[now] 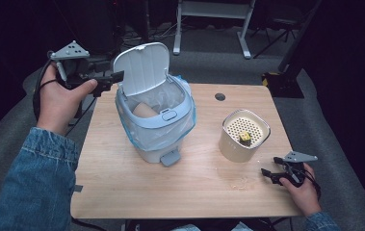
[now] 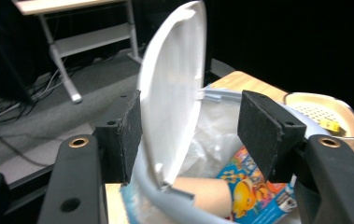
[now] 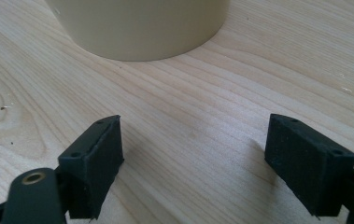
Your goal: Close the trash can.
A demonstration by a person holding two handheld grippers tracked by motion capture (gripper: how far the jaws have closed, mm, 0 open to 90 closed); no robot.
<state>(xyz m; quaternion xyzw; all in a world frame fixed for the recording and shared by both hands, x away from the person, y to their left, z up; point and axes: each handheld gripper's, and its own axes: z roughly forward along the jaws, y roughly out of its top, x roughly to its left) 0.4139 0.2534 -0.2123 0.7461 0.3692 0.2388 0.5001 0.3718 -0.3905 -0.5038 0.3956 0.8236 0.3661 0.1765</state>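
Observation:
A small white bin [image 1: 153, 127] with a clear liner stands left of the table's middle, its lid [image 1: 141, 67] raised upright. Inside lie a beige tube [image 2: 202, 196] and a colourful packet [image 2: 254, 191]. My left gripper [image 1: 116, 78] hovers open at the lid's left edge. In the left gripper view the lid [image 2: 174, 84] stands between the spread pads [image 2: 130, 135], and I cannot tell whether they touch it. A cream perforated container [image 1: 244, 134] holds a small yellow piece [image 1: 245, 138]. My right gripper [image 1: 269, 174] rests low near the table's front right, open and holding nothing, facing the container's base [image 3: 142, 28].
The bin's foot pedal [image 1: 170, 158] points toward the front edge. A dark round hole [image 1: 220, 96] sits near the wooden table's [image 1: 122, 192] back edge. Faint crumbs [image 1: 240, 183] lie by the right gripper. A white desk frame [image 1: 214, 24] stands on the carpet behind.

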